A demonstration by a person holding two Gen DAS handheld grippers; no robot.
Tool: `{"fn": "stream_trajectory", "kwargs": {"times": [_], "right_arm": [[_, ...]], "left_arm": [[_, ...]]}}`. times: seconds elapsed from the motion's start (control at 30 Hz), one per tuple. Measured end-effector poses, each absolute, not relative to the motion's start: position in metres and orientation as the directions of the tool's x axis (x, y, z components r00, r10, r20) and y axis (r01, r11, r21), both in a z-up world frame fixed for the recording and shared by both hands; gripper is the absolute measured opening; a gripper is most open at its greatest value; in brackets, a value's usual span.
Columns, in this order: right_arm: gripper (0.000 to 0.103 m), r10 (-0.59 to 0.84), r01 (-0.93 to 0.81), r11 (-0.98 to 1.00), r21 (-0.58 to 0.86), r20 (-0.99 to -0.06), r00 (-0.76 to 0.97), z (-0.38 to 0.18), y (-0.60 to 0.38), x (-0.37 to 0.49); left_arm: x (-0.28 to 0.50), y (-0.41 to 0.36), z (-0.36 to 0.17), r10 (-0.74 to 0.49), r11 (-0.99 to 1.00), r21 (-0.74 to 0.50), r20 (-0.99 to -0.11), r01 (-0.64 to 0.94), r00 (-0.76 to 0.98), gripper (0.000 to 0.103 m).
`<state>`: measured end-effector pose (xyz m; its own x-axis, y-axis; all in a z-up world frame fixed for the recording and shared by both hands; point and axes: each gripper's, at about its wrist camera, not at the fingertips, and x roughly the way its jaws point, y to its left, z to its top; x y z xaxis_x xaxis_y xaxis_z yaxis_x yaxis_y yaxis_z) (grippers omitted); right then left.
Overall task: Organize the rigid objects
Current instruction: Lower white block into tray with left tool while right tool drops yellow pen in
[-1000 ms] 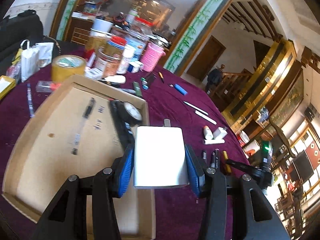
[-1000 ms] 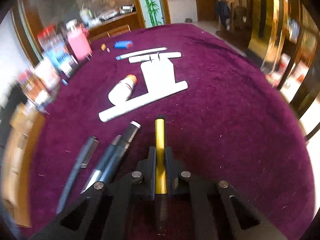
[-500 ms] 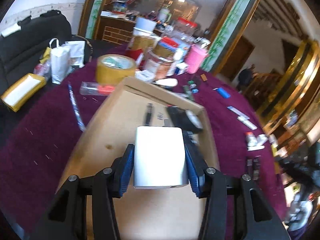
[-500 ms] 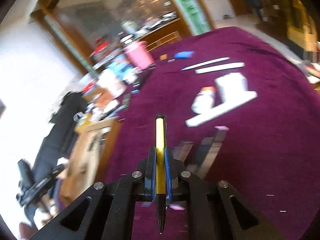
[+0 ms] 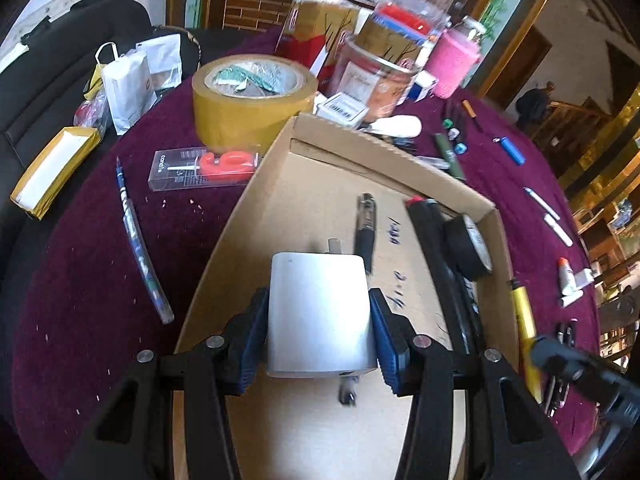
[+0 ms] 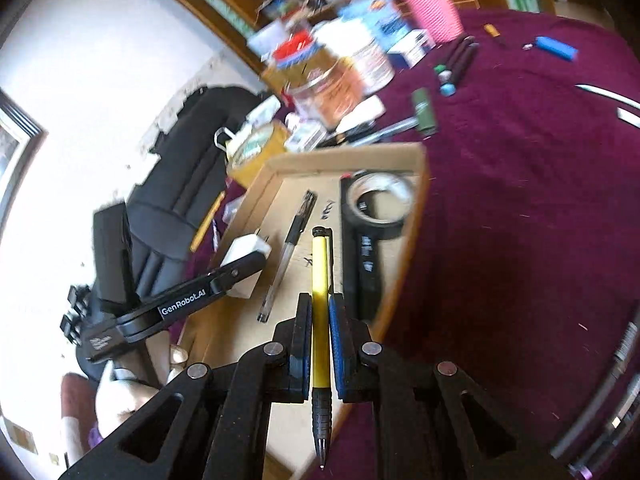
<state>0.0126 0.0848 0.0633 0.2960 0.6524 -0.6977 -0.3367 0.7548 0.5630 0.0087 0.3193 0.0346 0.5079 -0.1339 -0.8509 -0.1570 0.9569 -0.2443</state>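
A white charger plug (image 5: 320,312) sits between the blue pads of my left gripper (image 5: 318,304), which is shut on it above the middle of the shallow cardboard tray (image 5: 304,184). In the tray lie a clear black-tipped pen (image 5: 366,232), a long black bar (image 5: 440,264) and a black tape roll (image 5: 468,248). My right gripper (image 6: 320,304) is shut on a yellow pen (image 6: 320,276), held lengthwise over the tray (image 6: 348,156) near its right wall. The right wrist view also shows the left gripper (image 6: 240,268) with the charger (image 6: 244,248).
On the purple cloth behind the tray stand a brown tape roll (image 5: 252,96), a boxed red candle (image 5: 204,166), jars and a pink cup (image 5: 456,64). A blue pen (image 5: 138,240) lies to the left. A lighter (image 5: 510,150) and several pens (image 5: 560,336) lie to the right.
Both grippers swung left over the tray. The left carried the charger from the tray's right edge to its middle. The right lifted the yellow pen off the cloth and brought it over the tray.
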Motion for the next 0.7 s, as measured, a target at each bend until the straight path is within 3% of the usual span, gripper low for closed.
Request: {"fn": "stream_trajectory", "kwargs": {"times": [0.33,0.47,0.57,0.63,0.7], "right_arm": [[0.011,0.567,-0.362,0.807,0.467,-0.784,0.253,0.038,0.148,0.056],[0.011,0.564,-0.363,0.806,0.468,-0.793,0.231,0.031,0.154,0.065],[0.011,0.627,-0.349,0.768,0.537,-0.742,0.239,0.045,0.138,0.066],[0.015,0.616,-0.347,0.782,0.517,-0.727,0.305,0.06,0.124,0.068],[0.026,0.601,-0.325,0.797,0.51,-0.721,0.345,0.068,0.108,0.076]], "left_arm": [[0.044,0.324,0.035,-0.153,0.953,-0.267,-0.832,-0.143,0.534,0.048],[0.039,0.335,0.041,-0.21,0.926,-0.349,-0.794,-0.146,0.57,0.062],[0.026,0.341,0.049,-0.234,0.908,-0.394,-0.756,-0.14,0.612,0.074],[0.016,0.346,0.05,-0.248,0.883,-0.442,-0.725,-0.157,0.643,0.079],[0.011,0.349,0.049,-0.256,0.864,-0.474,-0.702,-0.167,0.665,0.079]]}}
